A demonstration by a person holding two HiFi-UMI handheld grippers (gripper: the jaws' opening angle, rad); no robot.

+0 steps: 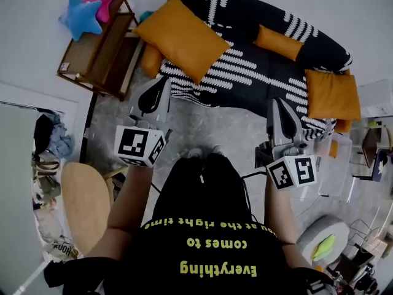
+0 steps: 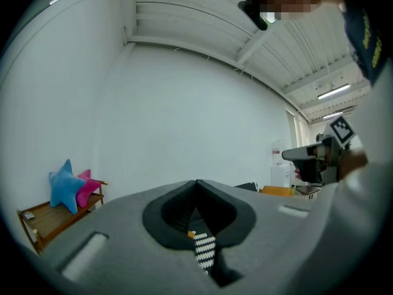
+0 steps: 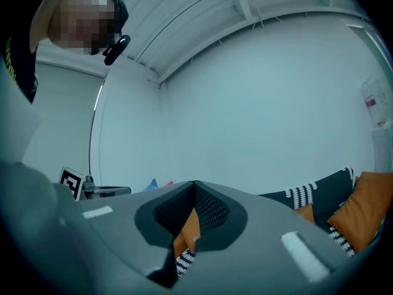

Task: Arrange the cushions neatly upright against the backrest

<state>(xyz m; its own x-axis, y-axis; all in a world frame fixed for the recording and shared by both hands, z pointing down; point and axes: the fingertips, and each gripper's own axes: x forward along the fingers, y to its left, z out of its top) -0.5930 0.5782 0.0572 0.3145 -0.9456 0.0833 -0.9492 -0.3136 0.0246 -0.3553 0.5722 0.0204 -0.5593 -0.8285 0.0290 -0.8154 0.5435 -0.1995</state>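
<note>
The left gripper [image 2: 196, 184] and the right gripper [image 3: 195, 185] are both closed tight on nothing, held short of the black sofa with white dashes [image 1: 258, 72]. If they arrive like this, they would only shove a cushion rather than take it. The large orange square cushion [image 1: 181, 39] lies askew on the left seat, and a nudge could slide it to the floor. Farther off, the small orange cushion [image 1: 279, 42] and the right-end orange cushion [image 1: 331, 94] may sag and topple if pinched by a corner.
</note>
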